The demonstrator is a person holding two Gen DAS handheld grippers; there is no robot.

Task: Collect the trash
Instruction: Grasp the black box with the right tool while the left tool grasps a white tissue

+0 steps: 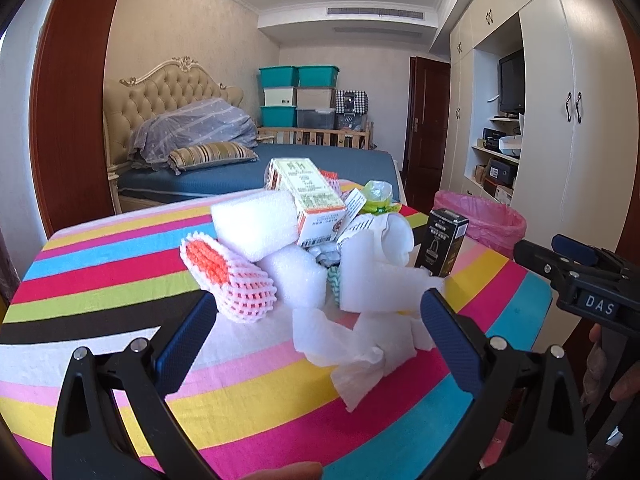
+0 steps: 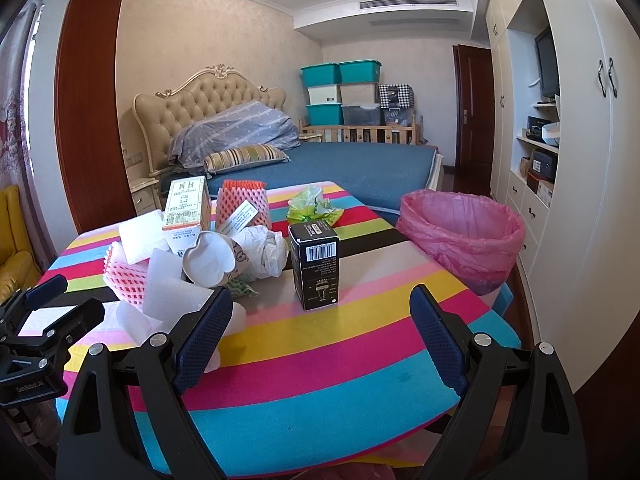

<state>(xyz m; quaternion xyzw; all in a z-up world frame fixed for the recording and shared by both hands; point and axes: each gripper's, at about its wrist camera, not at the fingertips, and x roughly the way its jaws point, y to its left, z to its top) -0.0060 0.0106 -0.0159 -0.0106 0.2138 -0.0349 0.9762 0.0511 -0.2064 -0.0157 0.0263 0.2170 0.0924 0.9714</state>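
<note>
A pile of trash lies on the striped tablecloth [image 1: 100, 280]: white foam blocks [image 1: 256, 228], a pink foam fruit net [image 1: 228, 276], crumpled white tissue [image 1: 360, 356], an orange-and-white carton [image 1: 312, 200] and a black box [image 1: 442, 240]. My left gripper [image 1: 316, 340] is open, its jaws on either side of the tissue just above the table. My right gripper [image 2: 320, 340] is open and empty, facing the black box [image 2: 316, 268] from a little in front. A bin with a pink bag [image 2: 464, 228] stands at the table's right edge.
A green plastic wrapper [image 2: 312, 208] lies at the table's far side. A bed [image 2: 352, 164] stands behind the table, with stacked storage boxes [image 2: 344, 92] beyond it. White wardrobes [image 2: 592, 128] line the right wall. A yellow chair [image 2: 12, 248] is at the left.
</note>
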